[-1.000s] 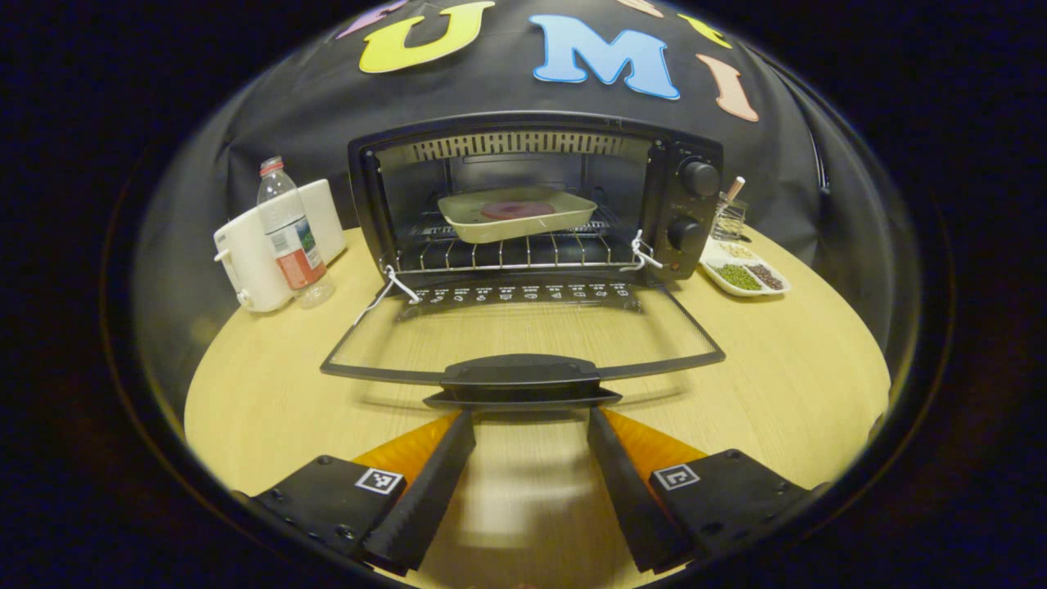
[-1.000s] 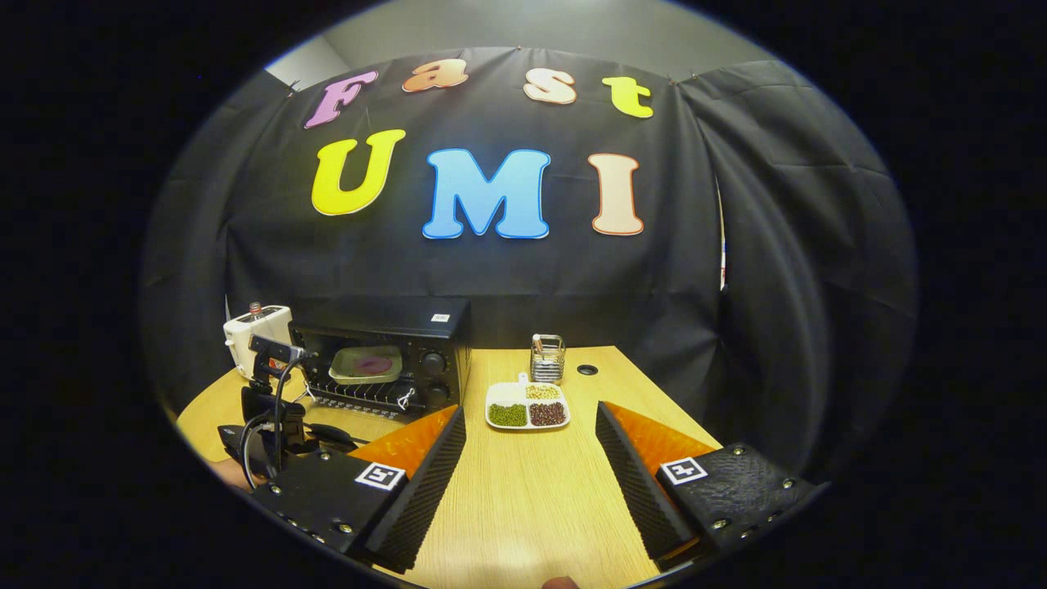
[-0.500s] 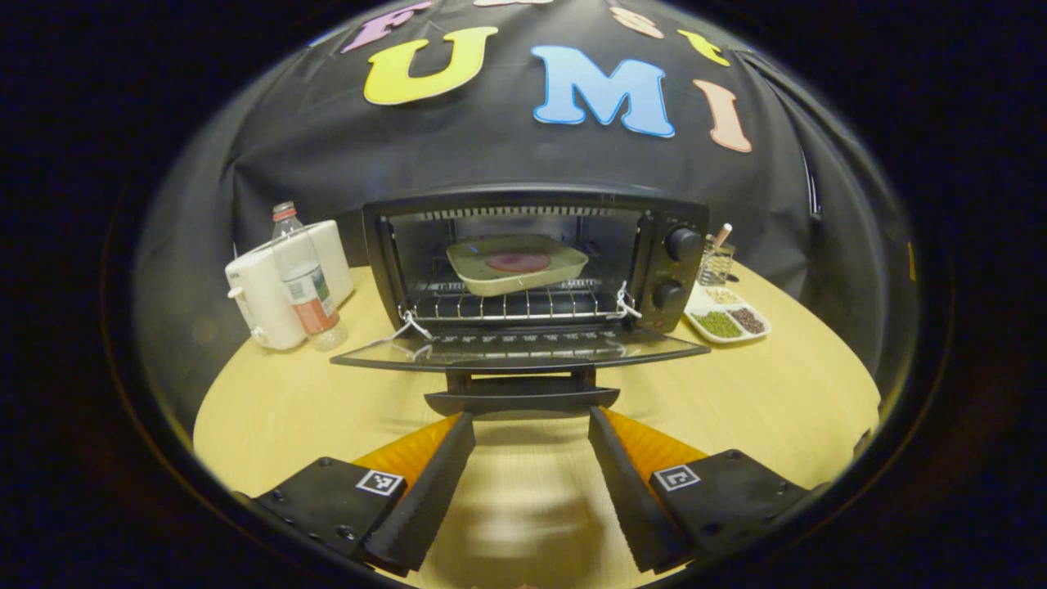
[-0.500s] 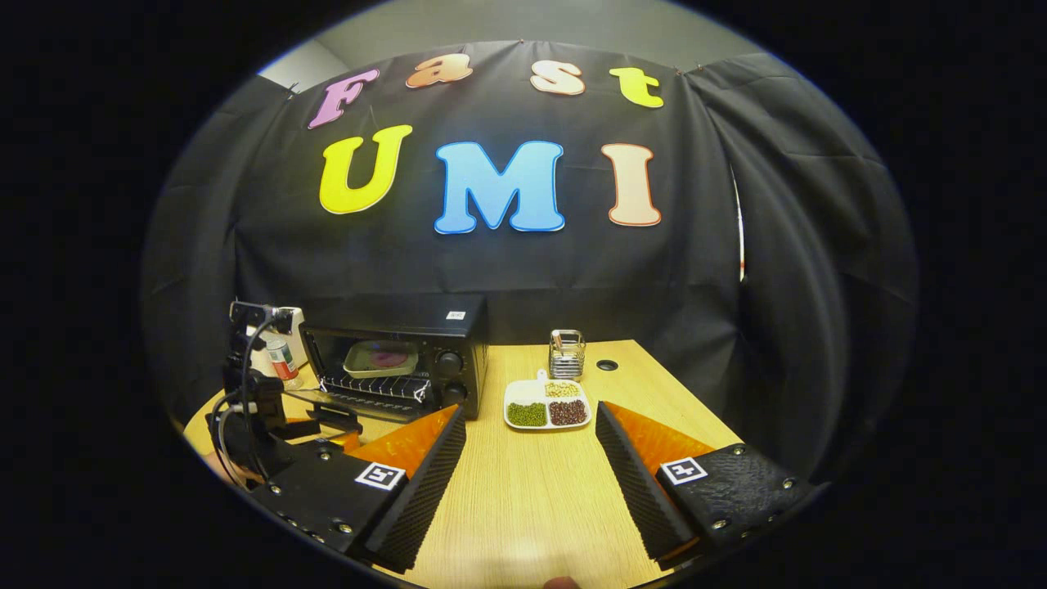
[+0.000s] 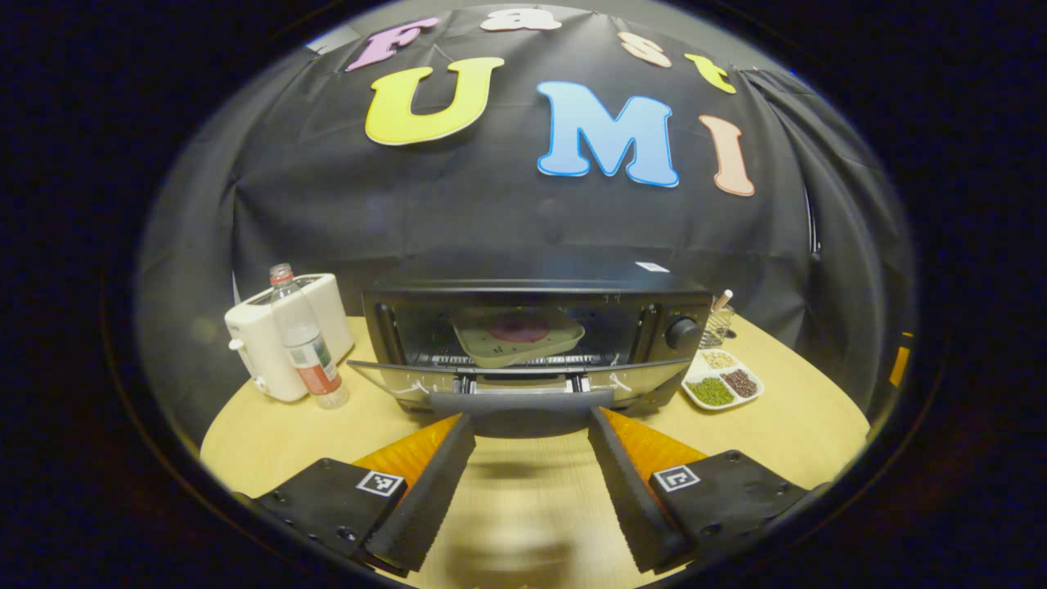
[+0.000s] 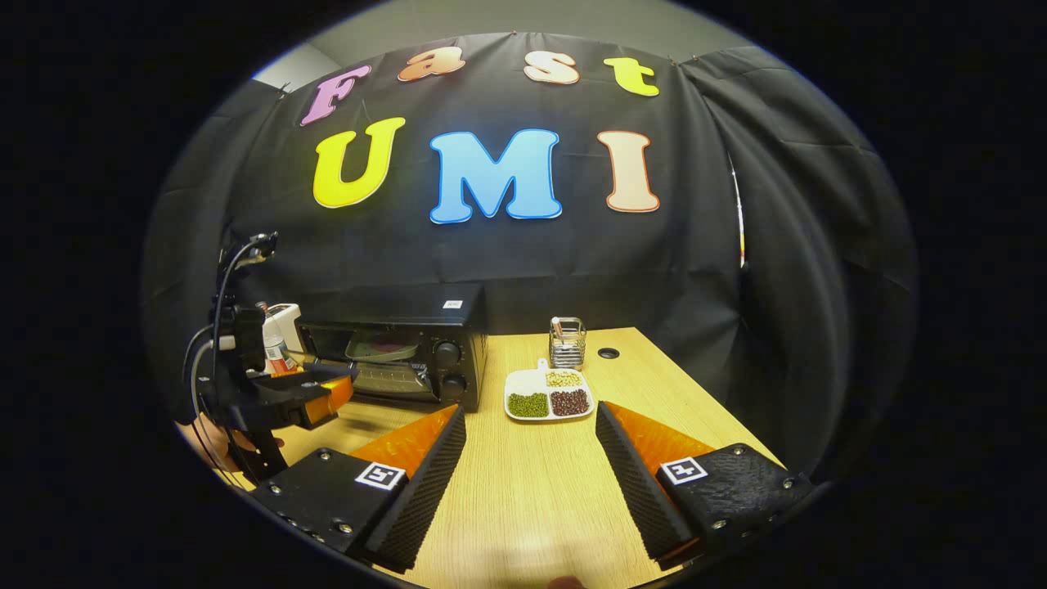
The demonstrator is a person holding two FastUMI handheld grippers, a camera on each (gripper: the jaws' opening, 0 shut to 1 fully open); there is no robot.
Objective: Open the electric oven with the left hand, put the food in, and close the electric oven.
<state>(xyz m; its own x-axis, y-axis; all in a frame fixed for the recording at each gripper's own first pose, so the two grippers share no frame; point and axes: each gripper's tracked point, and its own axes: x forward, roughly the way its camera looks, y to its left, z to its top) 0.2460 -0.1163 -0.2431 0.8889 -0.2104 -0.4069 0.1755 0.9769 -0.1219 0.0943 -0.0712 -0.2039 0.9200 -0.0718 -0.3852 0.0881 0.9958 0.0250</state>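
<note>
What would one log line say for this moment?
oven door: nearly shut | food tray: inside | left tongs: open, under handle | right tongs: open, idle

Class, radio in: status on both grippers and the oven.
Left hand-held gripper open under door handle. Oven door partway up, dish inside. Right hand-held gripper open, idle.

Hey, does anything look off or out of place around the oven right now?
Only the oven door: it hangs partly open, tilted out from the oven, with the tray inside. Nothing looks spilled or damaged.
</note>
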